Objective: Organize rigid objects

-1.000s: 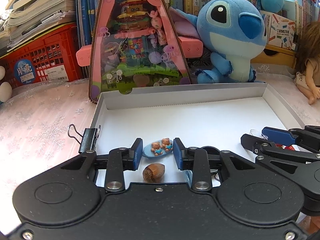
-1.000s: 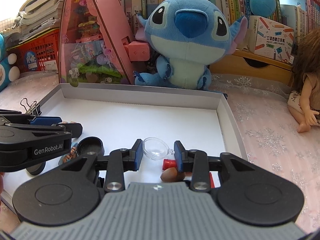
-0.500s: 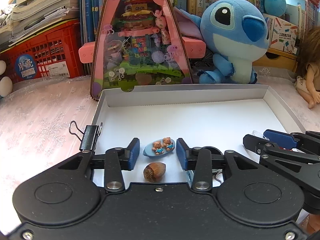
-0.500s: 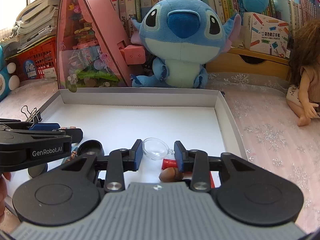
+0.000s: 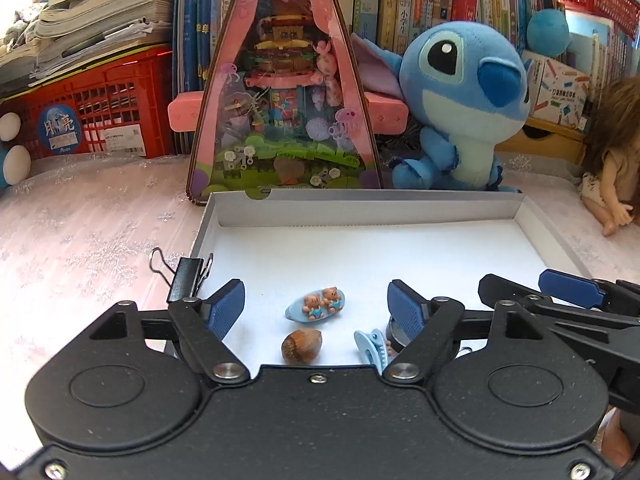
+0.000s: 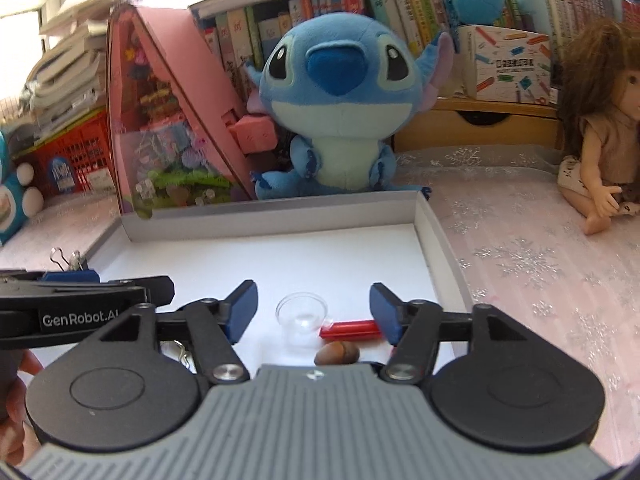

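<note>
White cardboard forms a shallow tray on a counter draped in pale snowflake lace, with a blue plush toy and a pink triangular display case standing just behind it. Small hard items lie near the tray's front edge.

The left gripper hangs above that front edge, its jaws opening with nothing pressed between the pads — a blue oval charm with two tiny bears lies on the floor between them, a hazelnut just in front, a pale blue clip beside the right pad. A black binder clip grips the tray's left wall.

The right gripper is likewise opening and empty. Below it lie a clear plastic cup, a red tube touching it, and a second nut.

To grasp well, each gripper should probably descend straight over one item, centred, so its pads close on that piece alone — the cup and tube sit close enough to be caught together.
</note>
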`<state>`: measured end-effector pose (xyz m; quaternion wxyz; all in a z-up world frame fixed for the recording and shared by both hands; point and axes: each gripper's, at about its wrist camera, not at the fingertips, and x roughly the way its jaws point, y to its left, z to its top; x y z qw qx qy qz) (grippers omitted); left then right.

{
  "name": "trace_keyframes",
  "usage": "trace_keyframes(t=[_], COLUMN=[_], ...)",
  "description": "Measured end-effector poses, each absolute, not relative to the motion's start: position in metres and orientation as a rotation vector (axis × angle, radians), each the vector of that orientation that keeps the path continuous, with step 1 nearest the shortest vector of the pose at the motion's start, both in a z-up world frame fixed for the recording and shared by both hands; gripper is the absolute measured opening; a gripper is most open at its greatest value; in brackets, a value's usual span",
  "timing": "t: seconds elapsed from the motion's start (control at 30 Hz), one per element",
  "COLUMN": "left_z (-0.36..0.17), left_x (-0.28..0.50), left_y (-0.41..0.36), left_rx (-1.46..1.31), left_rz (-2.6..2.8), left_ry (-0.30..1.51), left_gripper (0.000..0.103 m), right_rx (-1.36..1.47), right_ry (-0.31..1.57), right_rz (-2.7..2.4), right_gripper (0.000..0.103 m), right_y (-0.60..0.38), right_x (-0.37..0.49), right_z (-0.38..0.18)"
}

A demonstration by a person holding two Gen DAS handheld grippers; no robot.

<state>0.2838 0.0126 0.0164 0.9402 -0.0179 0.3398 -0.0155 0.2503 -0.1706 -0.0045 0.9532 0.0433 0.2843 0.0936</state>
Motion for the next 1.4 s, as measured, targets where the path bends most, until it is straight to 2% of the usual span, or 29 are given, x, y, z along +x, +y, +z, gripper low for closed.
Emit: trace_keyframes(t=[0.43,1.4], left_z=[0.041,0.064], left_x=[0.248,0.155], left_y=[0.005,0.005], left_rx=[0.004,-0.007], left_rz=[-0.027,-0.060], left_ry=[0.625,0.574], left_gripper=[0.085,0.087], right_rx=[0.037,-0.013], right_ry=[0.480,0.398], right_rz=[0.172,0.189], right_gripper=[0.089,0.097], right_y=[-0.180,-0.194], right_x=[0.215,0.135], right_z=[0.020,0.039])
